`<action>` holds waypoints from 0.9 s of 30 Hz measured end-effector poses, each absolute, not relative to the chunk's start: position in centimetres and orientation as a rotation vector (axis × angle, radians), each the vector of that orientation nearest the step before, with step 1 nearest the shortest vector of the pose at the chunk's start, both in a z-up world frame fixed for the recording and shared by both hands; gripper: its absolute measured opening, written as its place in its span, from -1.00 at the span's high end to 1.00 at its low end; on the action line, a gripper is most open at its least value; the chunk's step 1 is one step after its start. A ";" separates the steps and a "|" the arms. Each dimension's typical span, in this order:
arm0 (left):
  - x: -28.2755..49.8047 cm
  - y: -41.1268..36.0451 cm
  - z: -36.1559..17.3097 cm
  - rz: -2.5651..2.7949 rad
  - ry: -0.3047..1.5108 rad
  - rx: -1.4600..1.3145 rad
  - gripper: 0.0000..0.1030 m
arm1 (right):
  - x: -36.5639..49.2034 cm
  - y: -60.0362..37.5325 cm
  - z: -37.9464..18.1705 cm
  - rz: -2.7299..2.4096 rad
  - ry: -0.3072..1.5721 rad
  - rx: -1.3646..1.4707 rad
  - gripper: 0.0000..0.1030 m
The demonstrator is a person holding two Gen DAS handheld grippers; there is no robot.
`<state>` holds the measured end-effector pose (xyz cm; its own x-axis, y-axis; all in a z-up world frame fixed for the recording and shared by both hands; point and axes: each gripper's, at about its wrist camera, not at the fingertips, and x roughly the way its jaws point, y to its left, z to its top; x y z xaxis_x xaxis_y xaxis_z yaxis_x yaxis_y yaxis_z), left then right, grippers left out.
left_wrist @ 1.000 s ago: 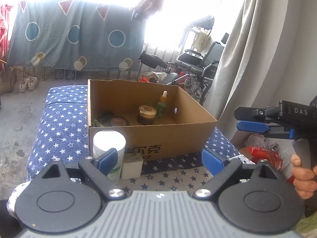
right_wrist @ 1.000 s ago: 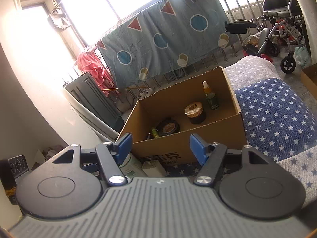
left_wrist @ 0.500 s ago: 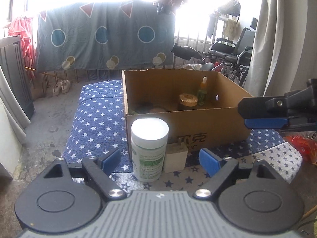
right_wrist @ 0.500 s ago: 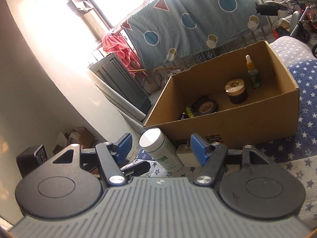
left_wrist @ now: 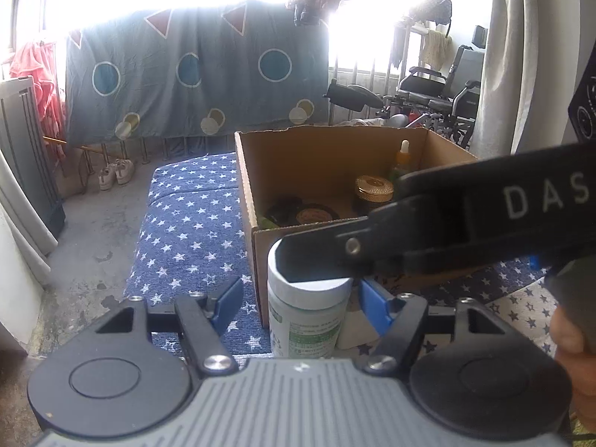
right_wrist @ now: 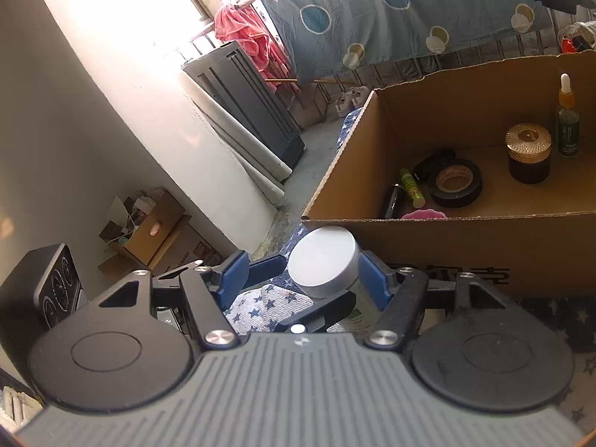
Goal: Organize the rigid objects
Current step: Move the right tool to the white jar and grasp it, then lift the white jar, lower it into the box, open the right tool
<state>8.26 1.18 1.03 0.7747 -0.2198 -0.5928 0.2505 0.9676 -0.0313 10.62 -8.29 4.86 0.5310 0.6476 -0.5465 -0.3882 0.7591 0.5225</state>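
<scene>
A white bottle (left_wrist: 309,320) with a green label stands upright on the star cloth, just in front of the cardboard box (left_wrist: 316,156). It sits between the fingers of my left gripper (left_wrist: 301,303), whose jaws are closing, with a gap still on the left side. My right gripper (left_wrist: 335,257) reaches in from the right and covers the bottle's cap. In the right wrist view the bottle (right_wrist: 322,260) is between the pads of the right gripper (right_wrist: 303,279), against the right pad and clear of the left one. The left gripper's fingers (right_wrist: 266,263) show beside it. A white plug block (left_wrist: 352,331) stands next to the bottle.
The box (right_wrist: 447,257) holds a gold-lidded jar (right_wrist: 529,152), a dropper bottle (right_wrist: 567,123), a tape roll (right_wrist: 455,182) and small tubes. The blue star cloth (left_wrist: 186,231) drops to bare floor on the left. A wheelchair (left_wrist: 436,93) and curtain stand behind; a hand (left_wrist: 570,331) holds the right gripper.
Both grippers have closed in on the white bottle. The right gripper swung in from the right and now overlaps the cap. The left jaws have narrowed around the bottle.
</scene>
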 end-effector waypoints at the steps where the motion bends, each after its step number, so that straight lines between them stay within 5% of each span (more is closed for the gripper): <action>1: 8.5 1.2 0.9 -0.257 0.640 0.049 -0.30 | 11.0 -8.0 4.5 0.638 0.803 0.365 -0.27; 5: 9.3 1.1 0.1 -0.272 0.670 0.027 -0.06 | 11.9 -7.2 3.6 0.626 0.823 0.365 -0.20; 13: 9.0 1.0 0.3 -0.259 0.671 0.007 -0.05 | 12.9 -8.5 2.4 0.611 0.845 0.429 0.10; 27: 4.7 0.3 8.0 -0.236 0.560 -0.013 -0.05 | 7.7 -10.0 8.7 0.708 0.696 0.443 0.12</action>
<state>4.72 0.29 7.98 0.8208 -0.2250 -0.5250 0.2181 0.9730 -0.0759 7.74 -10.02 8.73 0.5539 0.7158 -0.4251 -0.4365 0.6845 0.5838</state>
